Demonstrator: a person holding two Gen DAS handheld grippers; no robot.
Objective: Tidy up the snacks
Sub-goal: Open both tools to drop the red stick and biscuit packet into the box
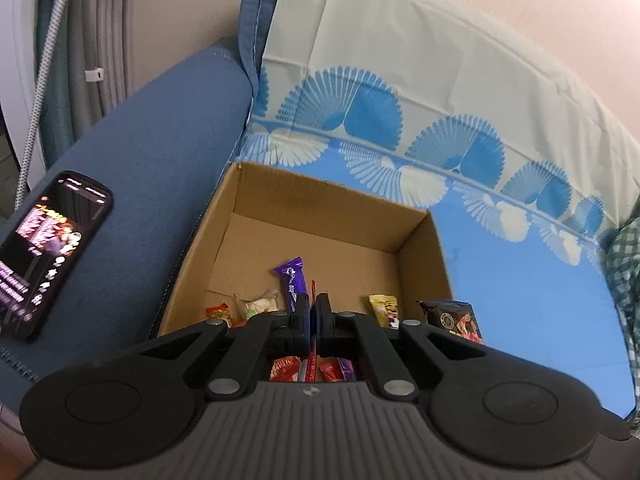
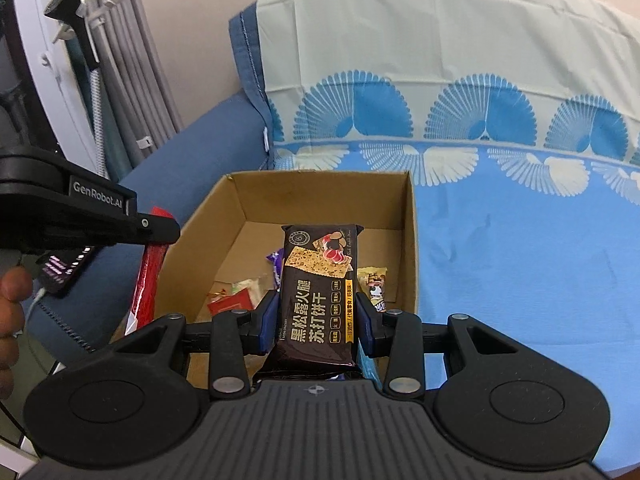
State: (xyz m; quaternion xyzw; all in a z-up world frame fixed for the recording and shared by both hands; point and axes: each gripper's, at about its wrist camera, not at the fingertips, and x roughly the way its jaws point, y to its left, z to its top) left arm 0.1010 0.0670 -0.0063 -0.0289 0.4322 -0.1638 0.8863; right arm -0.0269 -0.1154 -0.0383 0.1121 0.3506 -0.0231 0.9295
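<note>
Holding a dark, glossy cracker packet [image 2: 318, 296] lengthwise between its blue pads, our right gripper [image 2: 316, 320] hovers at the near edge of the cardboard box [image 2: 410, 240], so we judge this snack is about to go in. Our left gripper [image 1: 311, 318], jaws pressed together on the thin edge of a red wrapper [image 2: 146, 276], hangs over the box's left near corner. Several snacks already lie on the box floor near its front wall: a purple bar [image 1: 291, 280], a yellow packet [image 1: 385, 310], a pale crinkled sachet [image 1: 260, 306] and a small red-and-gold one [image 1: 218, 314]. The rear half is bare, and we cannot tell how many snacks remain outside. The box is plain corrugated board, open-topped, resting on a smooth blue fan-patterned sheet [image 2: 520, 240] beside a felt-like sofa arm [image 1: 140, 200] bearing a lit phone [image 1: 48, 252].
</note>
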